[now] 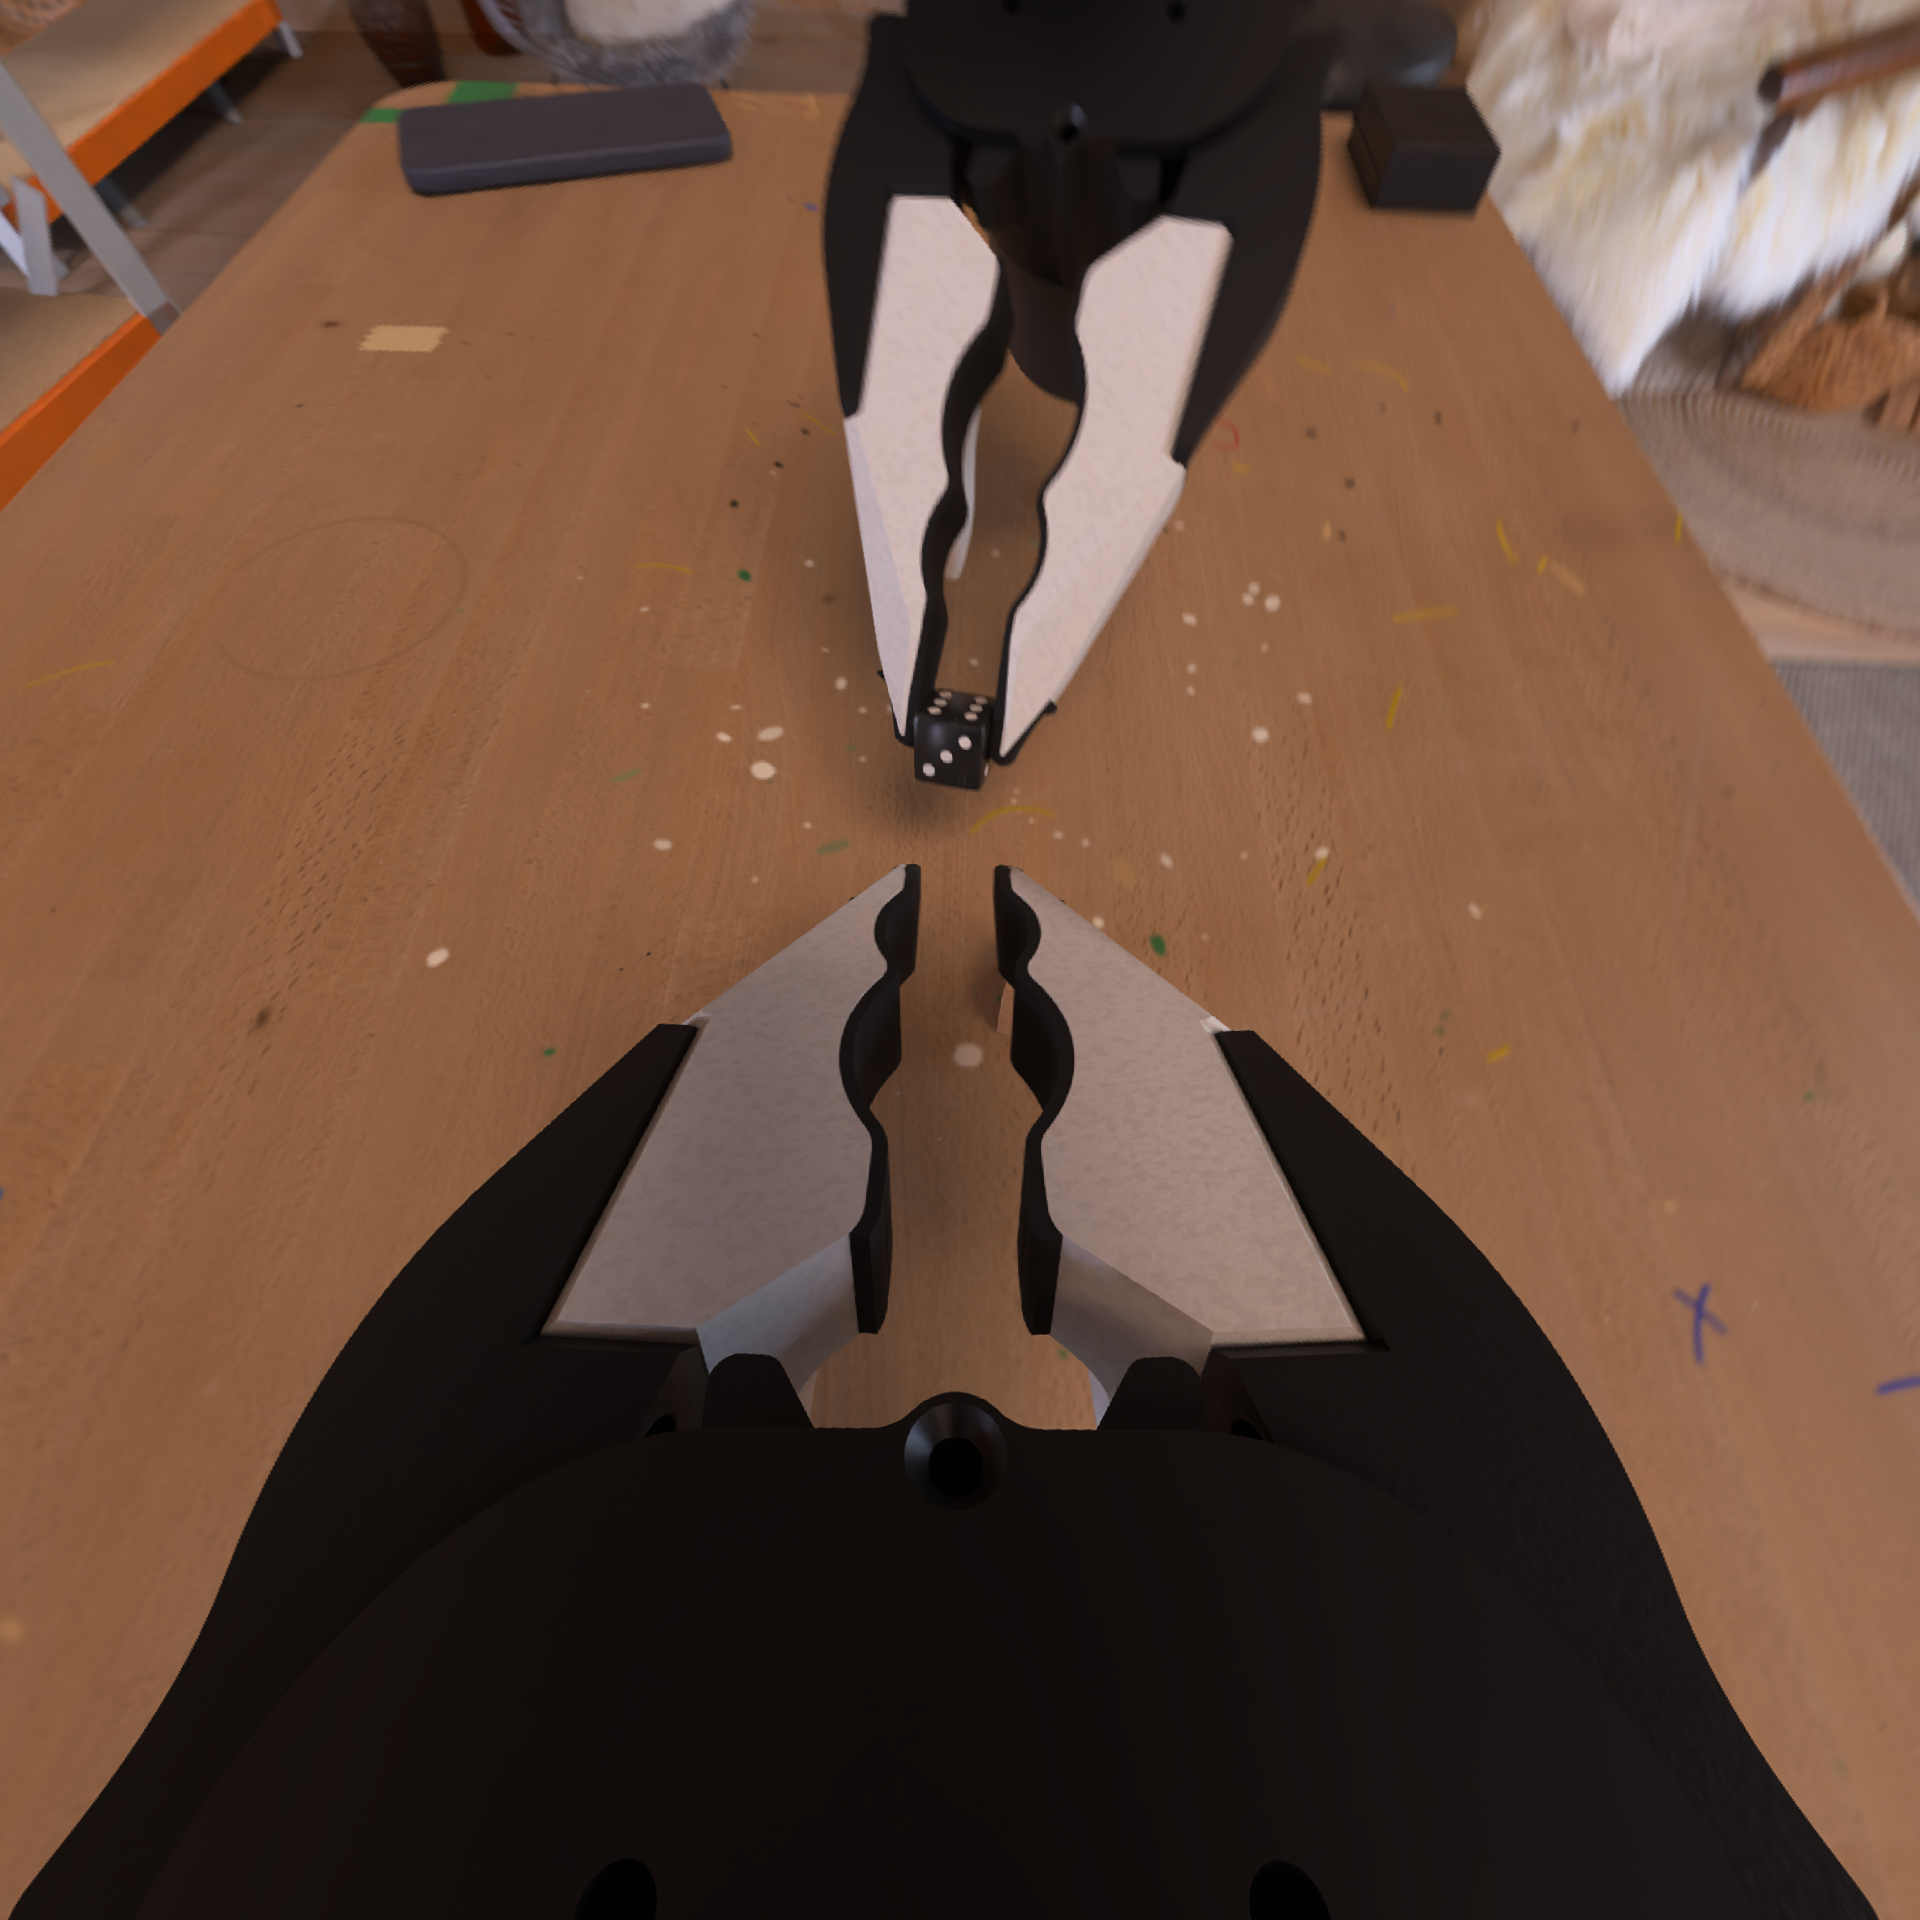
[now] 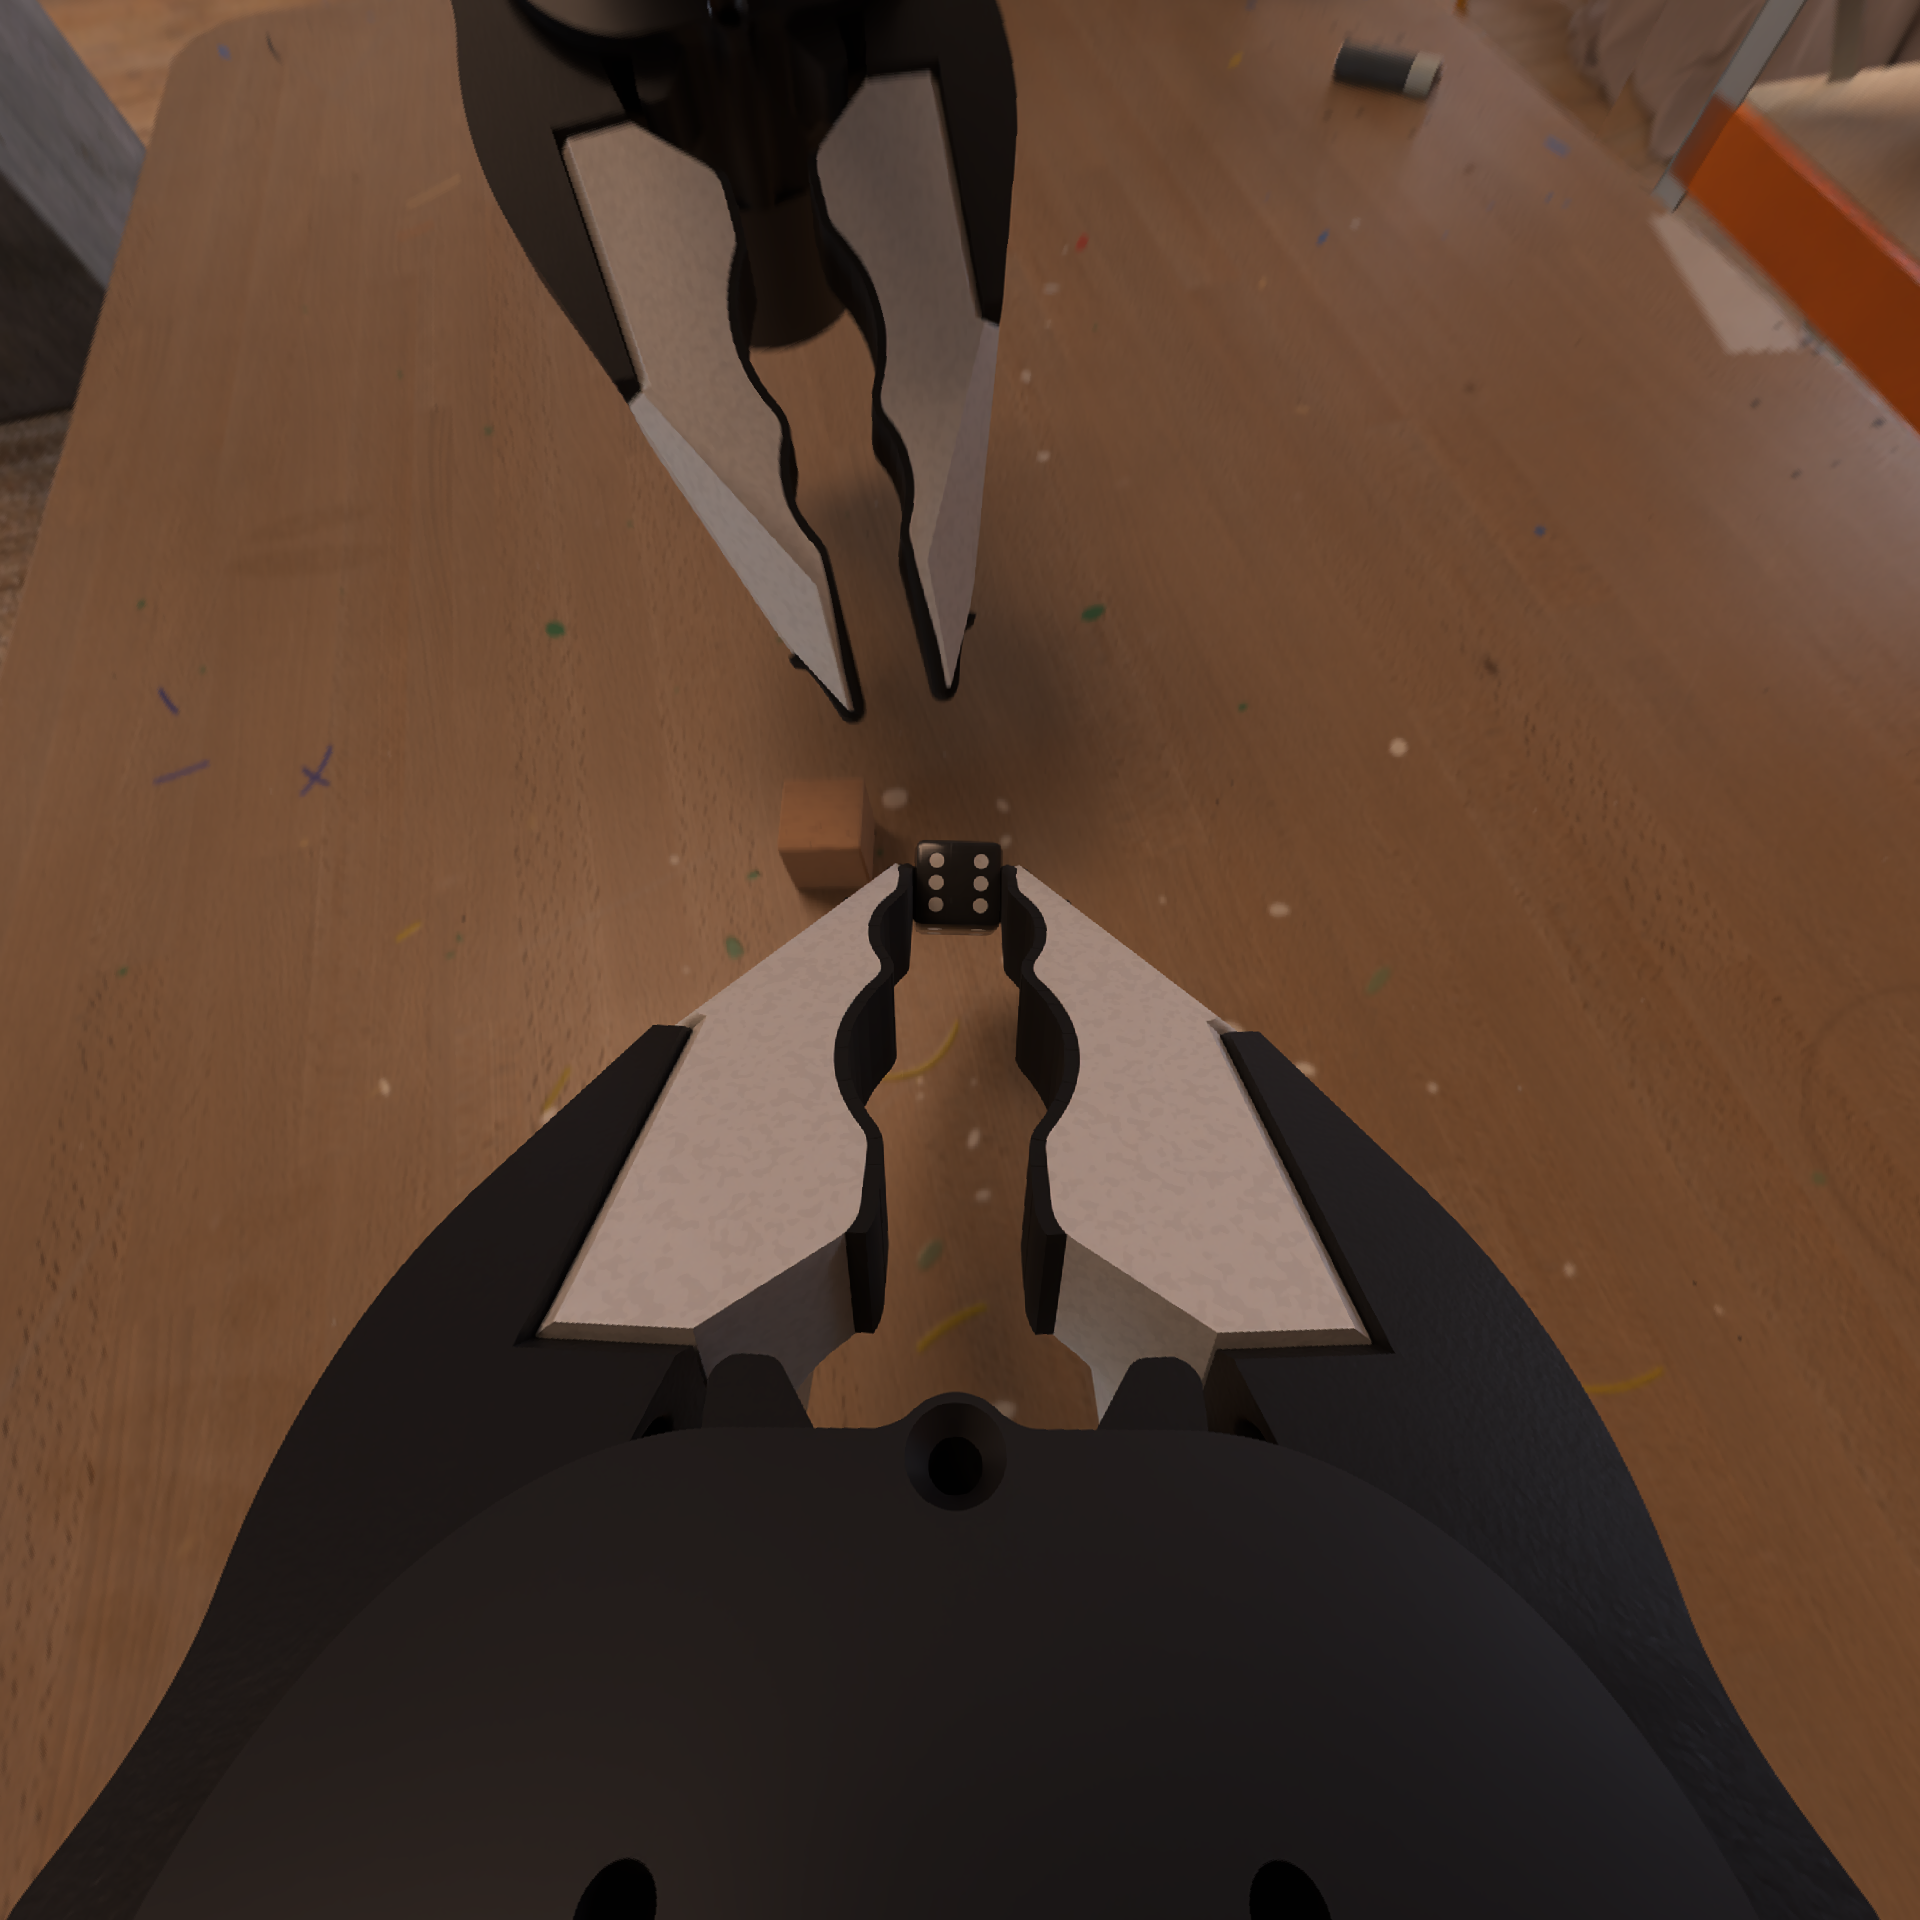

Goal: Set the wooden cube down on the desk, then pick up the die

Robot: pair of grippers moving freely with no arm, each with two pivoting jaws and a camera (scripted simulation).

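Note:
A black die with white pips (image 2: 957,896) sits pinched between the fingertips of my right gripper (image 2: 957,878). In the left wrist view the die (image 1: 951,743) hangs a little above the desk (image 1: 416,831), with its shadow beneath, held by the right gripper (image 1: 951,717). The small wooden cube (image 2: 821,844) rests on the desk just left of the die. My left gripper (image 2: 899,701) hovers beyond the cube, its jaws slightly apart and empty. In its own view the left gripper (image 1: 958,878) holds nothing, and its fingers hide almost all of the cube.
A dark flat case (image 1: 566,135) and a dark box (image 1: 1423,145) lie at the desk's far end. A small dark cylinder (image 2: 1387,68) lies near the opposite end. An orange shelf frame (image 2: 1808,249) and a furry seat (image 1: 1714,156) stand beside the desk.

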